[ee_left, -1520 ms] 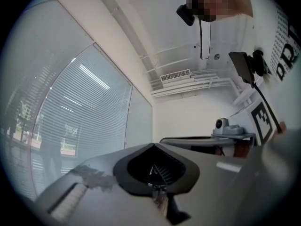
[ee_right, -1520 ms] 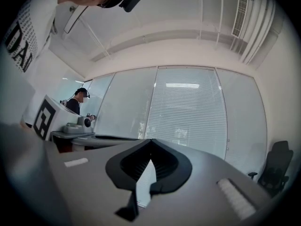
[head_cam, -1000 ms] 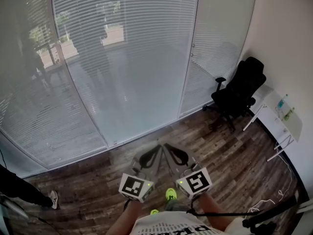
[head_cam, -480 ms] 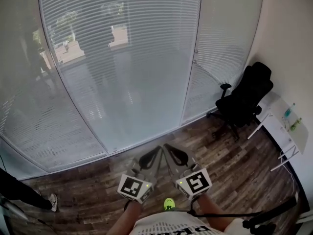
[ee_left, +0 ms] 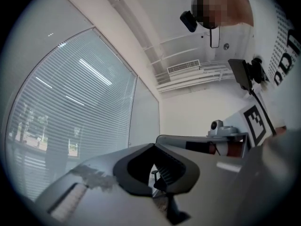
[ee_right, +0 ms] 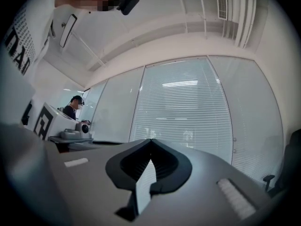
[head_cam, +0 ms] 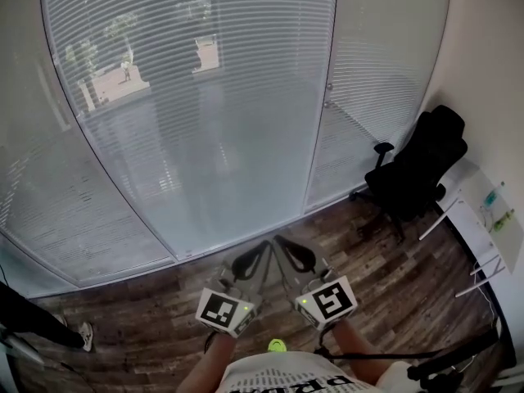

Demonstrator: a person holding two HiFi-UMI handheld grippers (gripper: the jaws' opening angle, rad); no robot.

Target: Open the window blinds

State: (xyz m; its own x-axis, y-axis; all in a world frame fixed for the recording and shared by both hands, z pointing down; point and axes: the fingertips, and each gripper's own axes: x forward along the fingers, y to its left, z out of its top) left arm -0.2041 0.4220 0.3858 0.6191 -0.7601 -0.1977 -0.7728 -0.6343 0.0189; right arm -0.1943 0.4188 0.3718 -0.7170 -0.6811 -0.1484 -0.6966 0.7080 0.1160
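Note:
White horizontal blinds (head_cam: pixel 205 97) hang shut behind tall glass panels across the wall ahead; daylight and trees show faintly through the slats. Both grippers sit low in the head view, held side by side and pointing at the glass, well short of it. My left gripper (head_cam: pixel 264 247) has its tips together with nothing between them. My right gripper (head_cam: pixel 279 242) is also shut and empty. The left gripper view shows the blinds (ee_left: pixel 70 126) beyond its closed tips (ee_left: pixel 154 145). The right gripper view shows the blinds (ee_right: pixel 183 112) past its closed tips (ee_right: pixel 151 141).
A black office chair (head_cam: pixel 419 170) stands in the right corner beside a white table (head_cam: pixel 481 223) with bottles. Dark wood floor (head_cam: pixel 147 318) runs up to the glass. Someone's shoe (head_cam: pixel 83 334) shows at lower left. A second person (ee_right: pixel 73 108) stands far left in the right gripper view.
The glass wall and blinds have come nearer and fill more of the head view. Both grippers advanced together toward them, still shut. The chair slid toward the right edge.

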